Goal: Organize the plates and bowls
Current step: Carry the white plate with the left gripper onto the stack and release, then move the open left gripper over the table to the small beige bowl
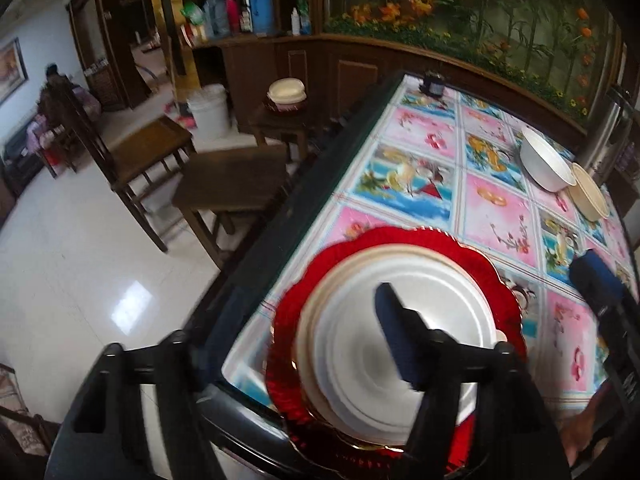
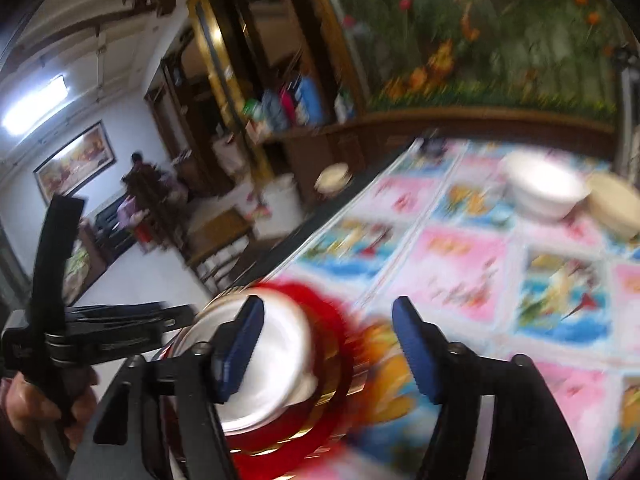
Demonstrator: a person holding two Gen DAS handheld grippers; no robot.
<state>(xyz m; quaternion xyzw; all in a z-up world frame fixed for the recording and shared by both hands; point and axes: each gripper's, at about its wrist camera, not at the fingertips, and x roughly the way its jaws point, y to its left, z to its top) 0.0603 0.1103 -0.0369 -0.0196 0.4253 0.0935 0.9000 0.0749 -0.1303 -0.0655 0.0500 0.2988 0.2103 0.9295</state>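
- Plates (image 1: 400, 344) are piled at the near left corner of the table (image 1: 280, 216). White ones lie on a cream one, all on a red scalloped charger (image 1: 472, 256). With the widest at the bottom the pile looks steady, and it reads as the finished part of the sorting.
- Left gripper (image 1: 484, 280) hangs over that pile with its jaws released. One blue pad is above the top plate, the other is out over the cloth, and nothing is pinched between them.
- Right gripper (image 2: 326, 304) is just right of the pile, also spread wide and empty. One pad is over the white plate and the other over the patterned tablecloth (image 2: 468, 276).
- White bowl (image 1: 546, 164) and cream bowl (image 1: 588, 196) stand at the far right of the table, just beside each other and well apart from the plates. They are not nested, so I judge they are the work that is left.
- Off the table's left edge are a wooden chair (image 1: 140, 152) and a stool (image 1: 232, 184). Beyond them are a white bucket (image 1: 208, 112) and a lidded container (image 1: 286, 96) on a side table. None of these lies in the working path.
- A small dark object (image 1: 434, 82) sits at the far end of the table, out of the way. The cloth between pile and bowls is bare, so the reach looks unobstructed.
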